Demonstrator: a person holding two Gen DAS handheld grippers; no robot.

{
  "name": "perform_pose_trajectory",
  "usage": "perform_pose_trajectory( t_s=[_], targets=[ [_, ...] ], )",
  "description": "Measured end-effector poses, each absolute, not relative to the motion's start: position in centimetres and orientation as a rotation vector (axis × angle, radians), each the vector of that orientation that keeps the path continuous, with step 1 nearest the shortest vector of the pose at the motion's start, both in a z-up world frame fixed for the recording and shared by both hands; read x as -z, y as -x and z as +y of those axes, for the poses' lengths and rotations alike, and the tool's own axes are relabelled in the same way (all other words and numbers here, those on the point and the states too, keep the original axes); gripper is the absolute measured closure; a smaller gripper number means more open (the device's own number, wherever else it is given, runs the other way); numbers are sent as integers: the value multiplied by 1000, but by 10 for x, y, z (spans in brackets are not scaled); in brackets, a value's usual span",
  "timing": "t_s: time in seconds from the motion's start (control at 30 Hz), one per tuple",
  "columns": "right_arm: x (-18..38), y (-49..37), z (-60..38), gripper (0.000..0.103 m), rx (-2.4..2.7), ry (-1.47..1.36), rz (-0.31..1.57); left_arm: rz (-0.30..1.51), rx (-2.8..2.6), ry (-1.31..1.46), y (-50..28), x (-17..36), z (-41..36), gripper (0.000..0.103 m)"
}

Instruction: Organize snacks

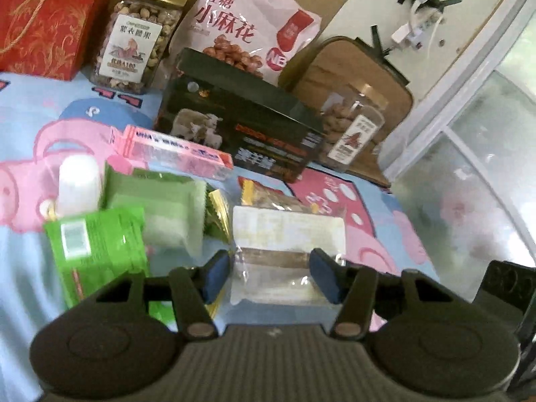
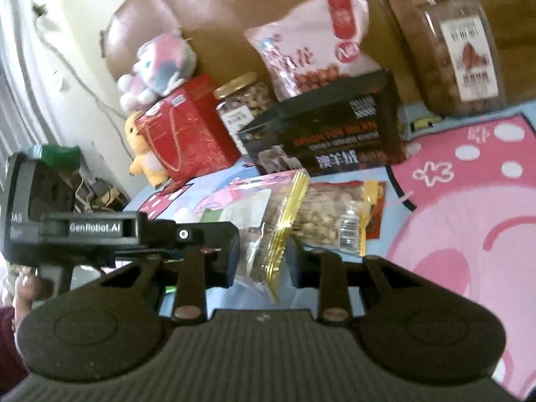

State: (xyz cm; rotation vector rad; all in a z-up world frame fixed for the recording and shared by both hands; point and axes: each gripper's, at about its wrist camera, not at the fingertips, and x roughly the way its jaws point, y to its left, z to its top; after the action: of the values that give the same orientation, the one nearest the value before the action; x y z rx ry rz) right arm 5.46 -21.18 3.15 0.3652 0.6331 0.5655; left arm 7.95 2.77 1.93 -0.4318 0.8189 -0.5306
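My left gripper (image 1: 271, 276) is shut on a clear packet with a white label (image 1: 288, 234), its blue pads (image 1: 217, 274) squeezing the near end. My right gripper (image 2: 264, 261) is shut on a clear packet of nuts with gold edges (image 2: 278, 227), held on edge and tilted. Just behind it a bag of peanuts (image 2: 335, 214) lies on the sheet. Green packets (image 1: 97, 244), a pink carton (image 1: 174, 150) and a white bottle (image 1: 78, 184) lie left of the left gripper. In the right wrist view, the left gripper's body (image 2: 93, 227) sits close on the left.
At the back stand a black box (image 1: 241, 127), a jar of nuts (image 1: 140, 40), a pink snack bag (image 1: 244, 23), a red gift bag (image 1: 43, 20) and a second jar (image 1: 351, 130). Plush toys (image 2: 160, 60) sit at the far left. A cartoon sheet (image 2: 469, 201) covers the surface.
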Motion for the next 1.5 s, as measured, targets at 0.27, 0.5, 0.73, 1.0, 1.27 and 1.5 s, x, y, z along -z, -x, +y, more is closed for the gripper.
perform_pose_trajectory(
  t_s=[0.27, 0.5, 0.73, 1.0, 1.27, 1.5],
  targets=[
    [-51, 7, -174, 78, -614, 222, 341, 776, 637, 572, -64, -29, 60, 28],
    [-48, 19, -174, 70, -786, 275, 320, 797, 594, 578, -51, -26, 79, 28],
    [-42, 9, -136, 69, -959, 221, 421, 755, 499, 592, -25, -26, 114, 28],
    [-48, -36, -177, 58, -791, -79, 533, 745, 412, 642, -17, -19, 146, 28],
    [-12, -68, -175, 55, -731, -334, 762, 763, 467, 472, -44, -32, 99, 29],
    [-13, -51, -138, 41, -760, -179, 723, 853, 424, 418, -51, -11, 88, 68]
  ],
)
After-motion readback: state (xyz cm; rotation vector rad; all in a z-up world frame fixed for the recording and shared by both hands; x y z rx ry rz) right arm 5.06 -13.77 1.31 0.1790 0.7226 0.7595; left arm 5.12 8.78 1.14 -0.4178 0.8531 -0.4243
